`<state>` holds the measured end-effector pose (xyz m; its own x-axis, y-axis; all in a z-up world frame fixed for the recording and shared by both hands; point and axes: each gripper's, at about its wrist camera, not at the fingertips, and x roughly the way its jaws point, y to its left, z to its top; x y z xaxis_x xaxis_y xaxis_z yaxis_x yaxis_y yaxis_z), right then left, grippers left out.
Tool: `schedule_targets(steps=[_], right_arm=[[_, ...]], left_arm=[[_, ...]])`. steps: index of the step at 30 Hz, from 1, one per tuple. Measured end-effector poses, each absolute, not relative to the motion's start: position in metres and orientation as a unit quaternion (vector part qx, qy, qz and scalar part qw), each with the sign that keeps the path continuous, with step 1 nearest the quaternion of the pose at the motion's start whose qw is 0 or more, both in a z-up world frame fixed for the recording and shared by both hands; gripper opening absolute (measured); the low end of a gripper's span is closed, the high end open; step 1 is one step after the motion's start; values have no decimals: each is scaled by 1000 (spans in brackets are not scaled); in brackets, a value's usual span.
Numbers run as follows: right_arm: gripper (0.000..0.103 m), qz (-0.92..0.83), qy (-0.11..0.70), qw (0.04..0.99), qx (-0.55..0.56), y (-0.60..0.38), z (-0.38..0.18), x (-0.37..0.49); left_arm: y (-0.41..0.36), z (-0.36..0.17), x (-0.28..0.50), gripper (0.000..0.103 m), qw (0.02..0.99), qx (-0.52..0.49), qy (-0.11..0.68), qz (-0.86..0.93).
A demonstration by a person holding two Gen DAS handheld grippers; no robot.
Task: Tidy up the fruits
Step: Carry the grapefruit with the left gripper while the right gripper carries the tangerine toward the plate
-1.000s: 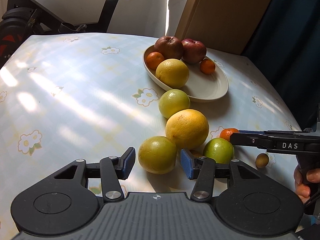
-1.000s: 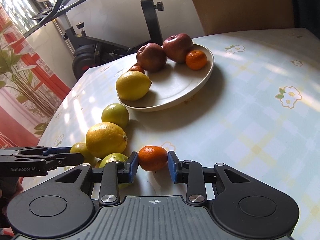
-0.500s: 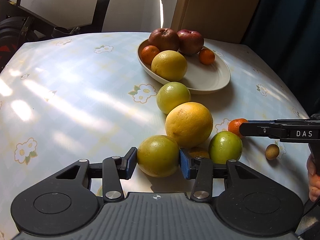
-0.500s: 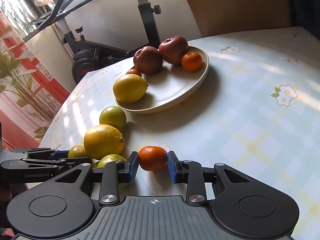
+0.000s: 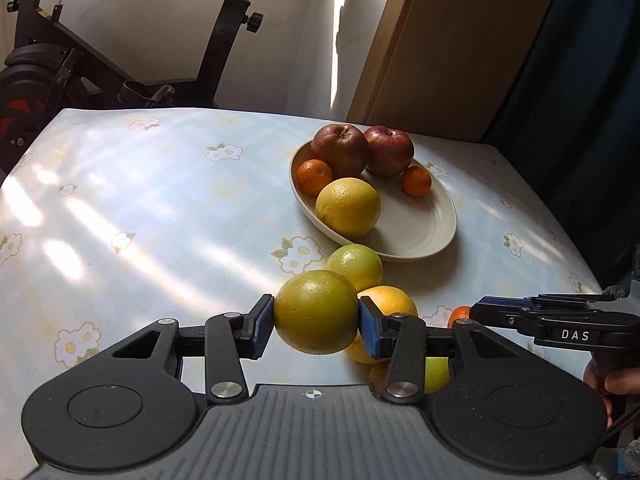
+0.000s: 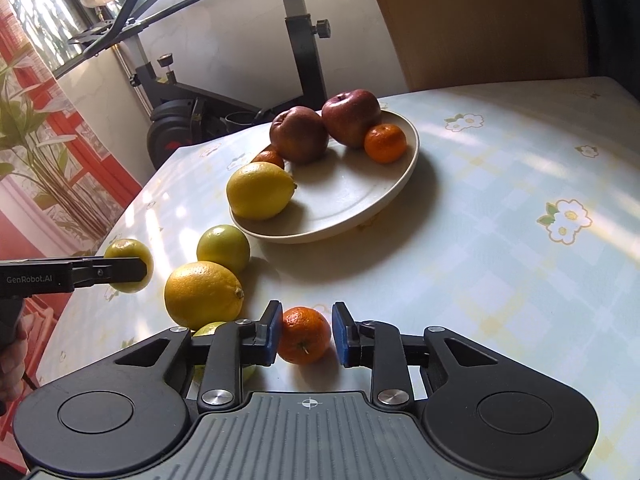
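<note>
Left tool (image 5: 316,326) grips a green citrus (image 5: 316,312); only the right view shows the right tool (image 6: 306,334) clamping a mandarin (image 6: 304,334).

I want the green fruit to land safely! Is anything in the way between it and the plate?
Partly. The left gripper holds the green citrus clear of the table; another green citrus lies below the path, and a yellow citrus fills the plate's near edge.

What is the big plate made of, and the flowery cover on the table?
The plate looks like glazed ceramic: cream, smooth, with faint rings and a soft shine; it might be hard plastic instead. The table cover looks like wipe-clean vinyl, because sunlight gleams off its printed flowers.
</note>
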<state>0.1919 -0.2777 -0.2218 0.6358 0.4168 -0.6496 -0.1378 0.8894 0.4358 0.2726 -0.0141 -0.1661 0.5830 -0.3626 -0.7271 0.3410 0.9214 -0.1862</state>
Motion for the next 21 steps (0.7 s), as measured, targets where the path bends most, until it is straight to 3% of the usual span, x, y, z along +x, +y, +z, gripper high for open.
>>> schedule_targets(steps=[5,21], right_arm=[[33,171,408,877,185,-274,-228,191],[30,182,399,877,197,-274,-228,195]], left_arm=[[-14,-166,271,47,887,-26,415,-200],[-25,-154,290,47,888,-7,404,-218]])
